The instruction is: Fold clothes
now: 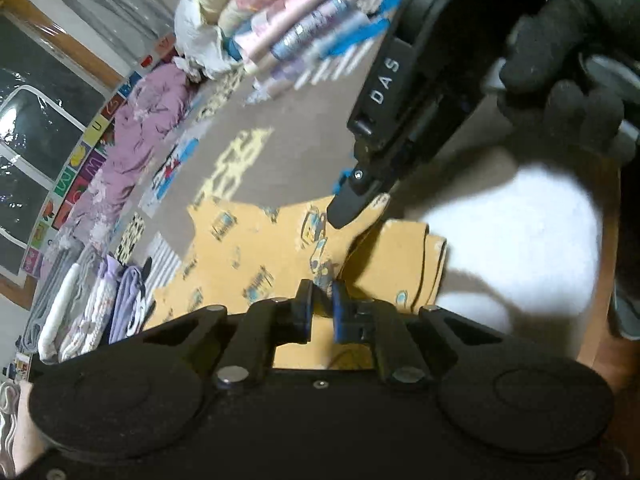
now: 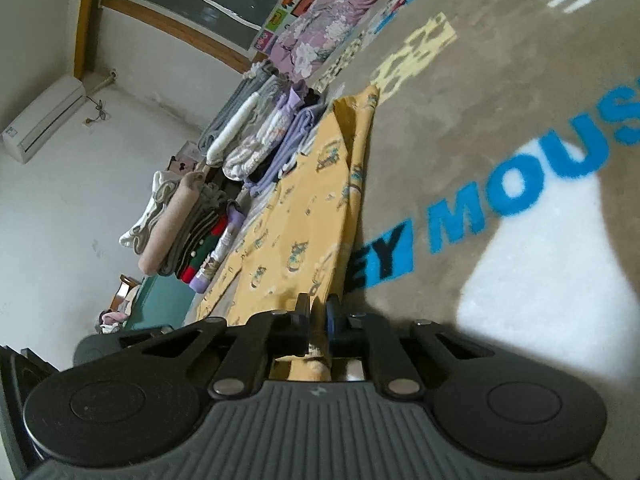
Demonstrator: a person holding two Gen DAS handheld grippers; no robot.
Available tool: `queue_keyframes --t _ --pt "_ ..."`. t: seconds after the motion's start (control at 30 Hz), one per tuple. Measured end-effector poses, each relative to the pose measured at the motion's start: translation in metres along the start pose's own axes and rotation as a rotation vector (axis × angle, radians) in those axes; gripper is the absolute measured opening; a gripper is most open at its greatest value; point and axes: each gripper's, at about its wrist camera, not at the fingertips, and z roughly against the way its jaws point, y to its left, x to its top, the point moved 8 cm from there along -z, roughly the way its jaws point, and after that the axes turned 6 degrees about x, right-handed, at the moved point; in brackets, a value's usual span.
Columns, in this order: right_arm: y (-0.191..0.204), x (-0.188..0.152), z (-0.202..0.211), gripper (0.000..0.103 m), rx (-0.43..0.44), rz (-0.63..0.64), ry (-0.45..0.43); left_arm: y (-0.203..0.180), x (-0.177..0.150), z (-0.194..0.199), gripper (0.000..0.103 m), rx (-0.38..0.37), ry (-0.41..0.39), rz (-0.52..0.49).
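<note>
A yellow printed garment [image 1: 256,256] lies partly folded on the grey blanket [image 1: 288,152]. My left gripper [image 1: 322,300] is shut on a raised fold of it near its right side. My right gripper [image 1: 352,204], held by a black-gloved hand [image 1: 568,64], comes in from the upper right and pinches the same cloth a little farther off. In the right wrist view the yellow garment [image 2: 296,216] stretches away from my right gripper [image 2: 319,312], which is shut on its near edge, cloth squeezed between the pads.
Folded clothes [image 2: 256,140] are stacked along the blanket's left edge, with a second stack [image 2: 188,228] nearer. A pile of unfolded garments [image 1: 280,20] sits at the far end. A purple floral quilt [image 1: 140,136] lies beside the window. Blue lettering [image 2: 520,192] marks the blanket.
</note>
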Motion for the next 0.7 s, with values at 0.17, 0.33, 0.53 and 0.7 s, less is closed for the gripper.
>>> queue_keyframes --t 0.17,0.33,0.53,0.7 --pt "0.012 0.004 0.005 0.009 0.016 0.016 -0.007 -0.004 -0.003 0.002 0.009 -0.017 0.007 -0.039" --pt "0.012 0.001 0.005 0.013 -0.036 0.047 0.011 -0.007 -0.008 0.005 0.009 -0.02 0.029 -0.08" --pt "0.012 0.0 0.006 0.015 -0.044 0.054 0.012 -0.003 -0.018 0.006 0.009 -0.011 0.053 -0.084" --pt "0.015 0.001 0.009 0.015 -0.05 0.08 0.008 -0.007 -0.017 0.011 0.009 -0.029 0.042 -0.082"
